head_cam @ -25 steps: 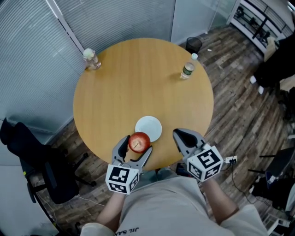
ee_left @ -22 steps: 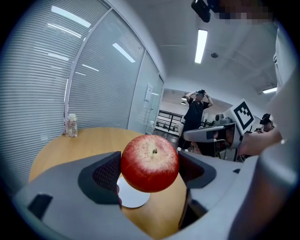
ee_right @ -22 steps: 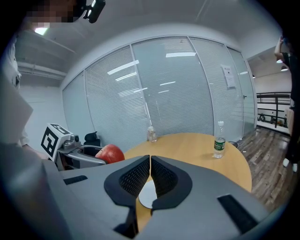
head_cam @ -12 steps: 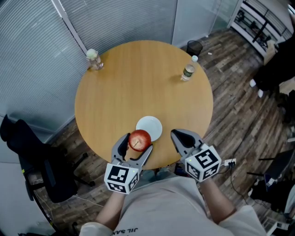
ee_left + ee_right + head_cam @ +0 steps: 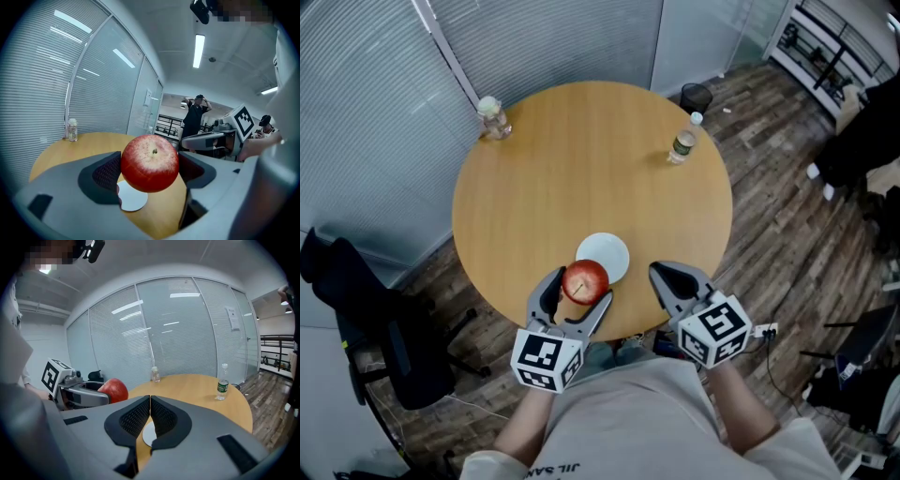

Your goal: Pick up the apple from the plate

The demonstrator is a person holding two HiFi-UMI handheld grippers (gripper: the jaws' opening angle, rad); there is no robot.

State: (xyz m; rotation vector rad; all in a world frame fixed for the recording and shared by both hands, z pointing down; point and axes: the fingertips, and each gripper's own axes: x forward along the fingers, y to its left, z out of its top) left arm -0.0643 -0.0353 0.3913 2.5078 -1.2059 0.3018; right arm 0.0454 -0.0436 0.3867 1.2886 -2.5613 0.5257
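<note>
Round wooden table [image 5: 581,169], slatted blinds behind. White plate [image 5: 611,249], at table's near edge. Red apple [image 5: 585,280], clamped between left gripper [image 5: 579,292] jaws, lifted just above plate's near rim. Right gripper [image 5: 667,277], jaws pressed together, right of plate. Bottle [image 5: 682,142], green label unreadable, well beyond plate. Shirt [image 5: 619,422], print "JIL", remainder cut off.

Open table [image 5: 581,169] beyond plate [image 5: 609,253]

A round light-wood table [image 5: 581,169] carried a small white round plate [image 5: 609,251], a green-labelled plastic bottle [image 5: 681,143] and a clear jar [image 5: 492,119].
</note>
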